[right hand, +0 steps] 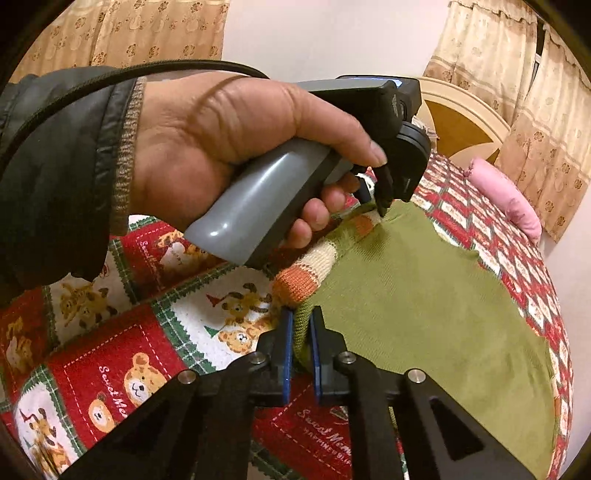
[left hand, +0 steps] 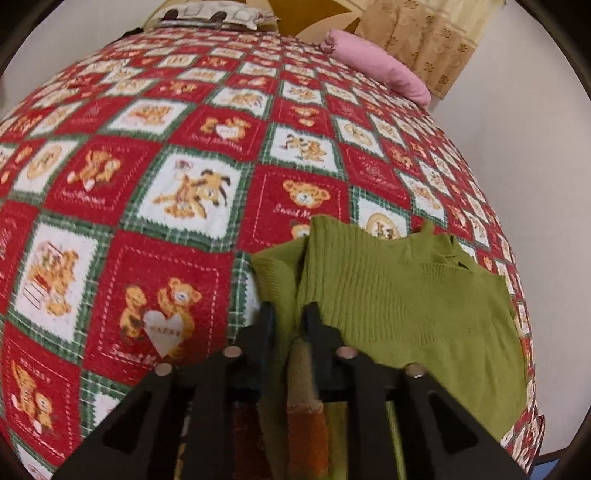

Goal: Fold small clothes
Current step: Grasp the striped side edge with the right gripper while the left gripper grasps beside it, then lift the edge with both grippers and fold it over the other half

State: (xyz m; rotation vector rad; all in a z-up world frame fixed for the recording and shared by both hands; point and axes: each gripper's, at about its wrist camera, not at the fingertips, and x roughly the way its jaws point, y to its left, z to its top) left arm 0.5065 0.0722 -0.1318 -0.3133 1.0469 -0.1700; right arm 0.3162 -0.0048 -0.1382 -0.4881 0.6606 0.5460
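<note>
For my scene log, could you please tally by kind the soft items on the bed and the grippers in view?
Green sweater: 1
Pink pillow: 1
Patterned pillow: 1
Bear-print bedspread: 1
Grippers: 2, left gripper and right gripper, both shut on the sweater
Total: 6

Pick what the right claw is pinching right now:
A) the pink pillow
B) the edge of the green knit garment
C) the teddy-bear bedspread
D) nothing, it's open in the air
B: in the right wrist view the right claw has its blue pads closed on a fold of the green knit garment, which lies on the bedspread.
</note>
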